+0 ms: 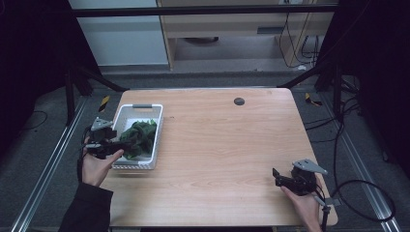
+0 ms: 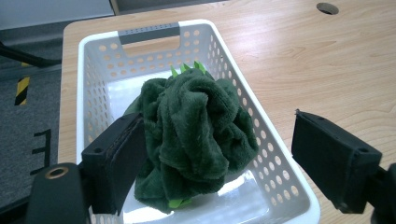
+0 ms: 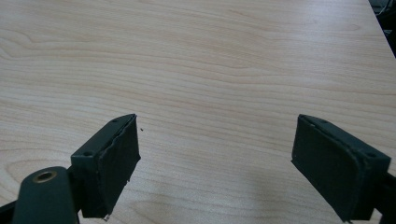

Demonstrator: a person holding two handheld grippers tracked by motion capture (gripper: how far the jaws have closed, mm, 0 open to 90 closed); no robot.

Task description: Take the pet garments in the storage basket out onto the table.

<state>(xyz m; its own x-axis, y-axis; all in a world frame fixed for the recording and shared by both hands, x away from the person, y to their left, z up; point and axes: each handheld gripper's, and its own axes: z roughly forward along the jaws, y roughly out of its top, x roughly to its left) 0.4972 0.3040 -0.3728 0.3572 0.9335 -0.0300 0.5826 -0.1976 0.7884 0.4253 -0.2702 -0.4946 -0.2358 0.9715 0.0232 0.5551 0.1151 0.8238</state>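
green plush cloth [image 2: 194,135] in white basket [image 2: 275,140], between wide left gripper [image 2: 219,158] fingers, right gripper [image 3: 217,163] wide over bare table [image 3: 210,70]

Left gripper [image 1: 107,145] and right gripper [image 1: 285,181]: black bodies, grey three-cornered top plates, rectangular black jaw pads with screw holes. Brass-ringed hole near each left jaw. Black cable trails right gripper. Dark sleeve [image 1: 89,210] behind left.

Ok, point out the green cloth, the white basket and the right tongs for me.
green cloth [image 2: 191,135], left gripper view, middle of the bundle
white basket [image 2: 148,34], left gripper view, grey handle rim
right tongs [image 3: 215,163], right gripper view, midway between tips
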